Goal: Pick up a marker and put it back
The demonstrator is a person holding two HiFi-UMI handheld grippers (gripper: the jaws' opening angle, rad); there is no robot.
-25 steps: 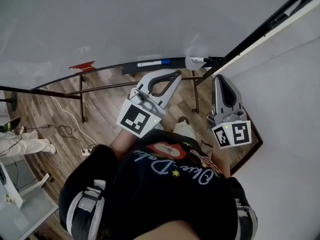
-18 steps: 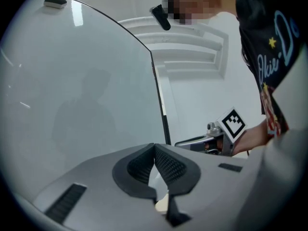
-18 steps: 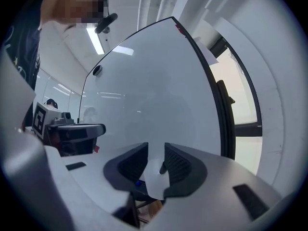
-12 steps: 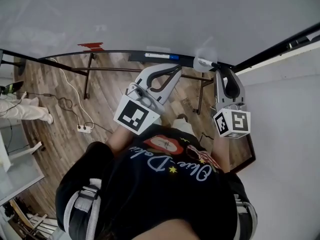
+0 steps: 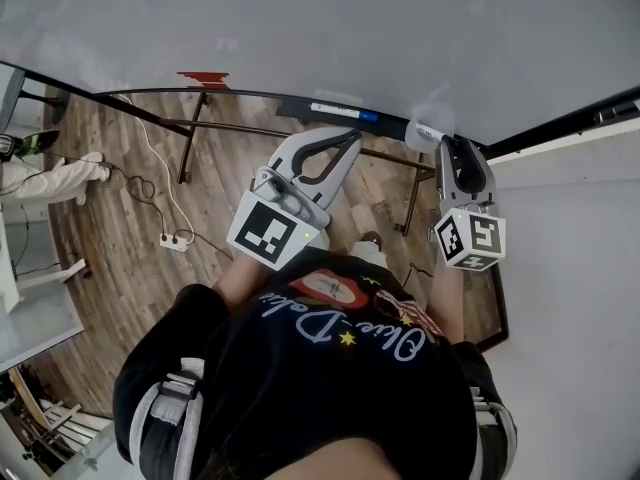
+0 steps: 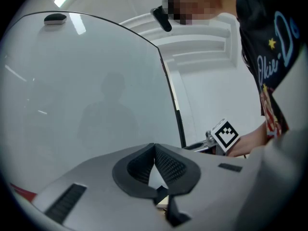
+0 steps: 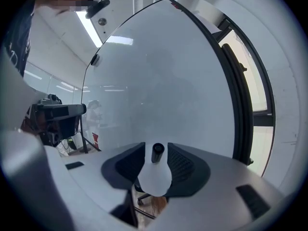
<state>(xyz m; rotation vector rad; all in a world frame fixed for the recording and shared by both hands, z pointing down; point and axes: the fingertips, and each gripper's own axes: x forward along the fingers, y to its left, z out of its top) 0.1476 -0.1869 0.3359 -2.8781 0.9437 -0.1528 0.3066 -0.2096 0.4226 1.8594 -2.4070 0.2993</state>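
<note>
The person (image 5: 330, 368) stands facing a whiteboard (image 5: 300, 28) with a gripper in each hand. The right gripper (image 5: 458, 145) points at the right end of the board's dark tray (image 5: 250, 98). Its jaws have just been opening and now stand wide apart. Between them, in the right gripper view, the marker (image 7: 158, 152) shows as a dark round end rising from a white rounded shape (image 7: 154, 177). There is a gap on either side, and neither pad touches it. I cannot tell whether the white shape is the marker's own body or a holder. In the head view it sits at the tray's end, just beyond that gripper's tips. The left gripper (image 5: 354, 137) hangs near the tray's middle, well apart from the right one, with its jaws closed tip to tip on nothing. A second marker (image 5: 347, 111) with a blue end lies in the tray just beyond it. Wooden floor (image 5: 130, 198) shows below the board.
</note>
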